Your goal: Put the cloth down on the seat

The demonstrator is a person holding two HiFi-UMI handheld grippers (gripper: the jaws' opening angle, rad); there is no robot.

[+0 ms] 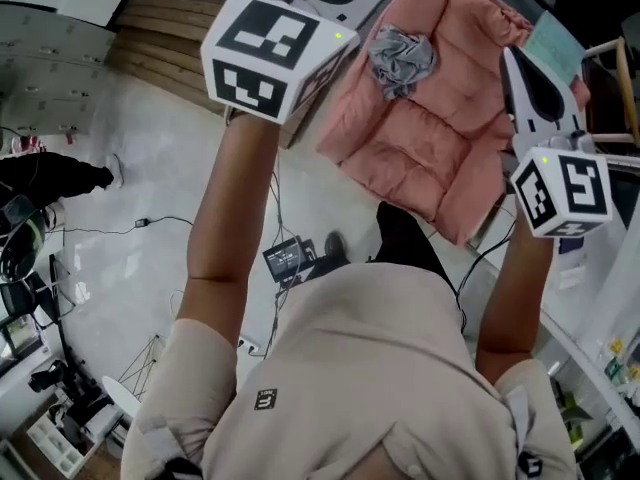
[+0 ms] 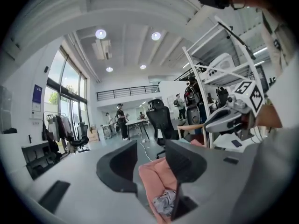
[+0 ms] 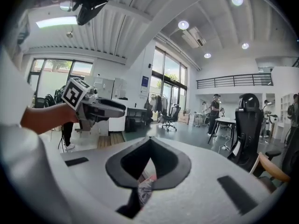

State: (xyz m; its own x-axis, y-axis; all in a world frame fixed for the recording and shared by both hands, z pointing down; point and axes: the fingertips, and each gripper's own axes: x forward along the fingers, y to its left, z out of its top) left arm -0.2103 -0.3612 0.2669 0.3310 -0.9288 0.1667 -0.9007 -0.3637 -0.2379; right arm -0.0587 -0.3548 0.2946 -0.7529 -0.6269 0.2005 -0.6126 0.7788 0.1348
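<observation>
Head view, looking steeply down: both forearms are raised, each hand carrying a gripper with its marker cube uppermost. The left gripper (image 2: 151, 143) shows its two dark jaws standing clearly apart, with nothing between them but the view beyond. The right gripper (image 3: 149, 138) has its jaws together at the tips, forming a closed peak; nothing is pinched there.

The cloth (image 1: 402, 60) – grey and crumpled into a small heap – lies on the seat (image 1: 440, 143), a pink quilted cushion, toward its far edge as the head view shows it. Neither gripper touches it. In the left gripper view the same cloth appears low in the gap between the open jaws, resting on the pink seat well beyond them; in the right gripper view a sliver of grey and pink shows beneath the closed jaws.

Surroundings: a pale grey floor (image 1: 150, 168); a black office chair (image 2: 160, 118) past the seat; a white shelf rack (image 2: 212, 76) to the right of that chair; the person's beige shirt (image 1: 390, 368) fills the lower head view. Several people stand far off in the hall – details too small to tell.
</observation>
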